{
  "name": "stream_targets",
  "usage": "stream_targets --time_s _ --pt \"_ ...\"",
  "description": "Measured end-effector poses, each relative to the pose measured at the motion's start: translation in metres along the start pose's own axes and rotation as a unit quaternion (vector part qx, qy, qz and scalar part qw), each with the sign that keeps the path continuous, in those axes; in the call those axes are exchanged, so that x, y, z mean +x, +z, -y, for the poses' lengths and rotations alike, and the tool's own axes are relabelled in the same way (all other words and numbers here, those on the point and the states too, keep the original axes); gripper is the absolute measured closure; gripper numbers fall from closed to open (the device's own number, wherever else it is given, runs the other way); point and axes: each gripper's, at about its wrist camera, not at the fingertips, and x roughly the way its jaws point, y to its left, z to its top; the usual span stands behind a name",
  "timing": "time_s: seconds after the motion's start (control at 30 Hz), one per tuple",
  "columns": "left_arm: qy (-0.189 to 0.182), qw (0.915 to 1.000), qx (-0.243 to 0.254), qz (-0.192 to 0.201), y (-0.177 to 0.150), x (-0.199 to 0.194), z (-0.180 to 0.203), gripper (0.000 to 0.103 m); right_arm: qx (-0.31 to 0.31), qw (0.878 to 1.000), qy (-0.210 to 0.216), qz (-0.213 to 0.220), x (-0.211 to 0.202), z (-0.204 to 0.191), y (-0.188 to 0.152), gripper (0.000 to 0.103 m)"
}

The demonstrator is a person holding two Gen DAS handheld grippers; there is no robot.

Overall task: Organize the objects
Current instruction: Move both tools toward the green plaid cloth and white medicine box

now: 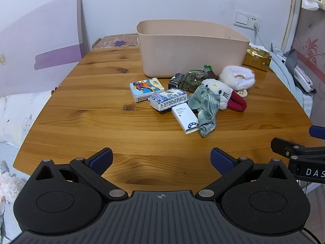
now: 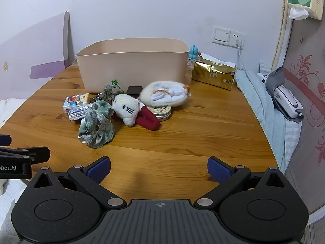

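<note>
A beige plastic bin (image 1: pixel 189 46) (image 2: pixel 134 65) stands at the back of the wooden table (image 1: pixel 101 122) (image 2: pixel 203 134). In front of it lies a pile: a white cat plush with red legs (image 1: pixel 221 95) (image 2: pixel 130 109), a green checked cloth (image 1: pixel 205 107) (image 2: pixel 97 126), a white fluffy pouch (image 1: pixel 237 77) (image 2: pixel 166 95), a colourful box (image 1: pixel 146 88) (image 2: pixel 76 101), a blue-white packet (image 1: pixel 168 99) (image 2: pixel 78 112), a white box (image 1: pixel 184 118), a round tin (image 2: pixel 159 111). My left gripper (image 1: pixel 161 158) and right gripper (image 2: pixel 159 167) are open and empty, near the front edge, short of the pile.
A gold packet (image 1: pixel 257 59) (image 2: pixel 213 74) lies right of the bin, with a blue figurine (image 2: pixel 194 52) behind it. A wall socket with a plugged cable (image 2: pixel 238 42) is at the back right. A bed with a white device (image 2: pixel 286 101) borders the table's right side.
</note>
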Motion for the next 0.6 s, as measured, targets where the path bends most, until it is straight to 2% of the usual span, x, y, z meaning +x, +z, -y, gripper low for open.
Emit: stream_targets --time_s 0.6 --pt "0.001 1.0000 0.003 -0.005 0.0016 0.0033 -0.0003 0.000 -0.009 1.000 0.006 -0.002 0.0016 -0.0057 0.0001 0.000"
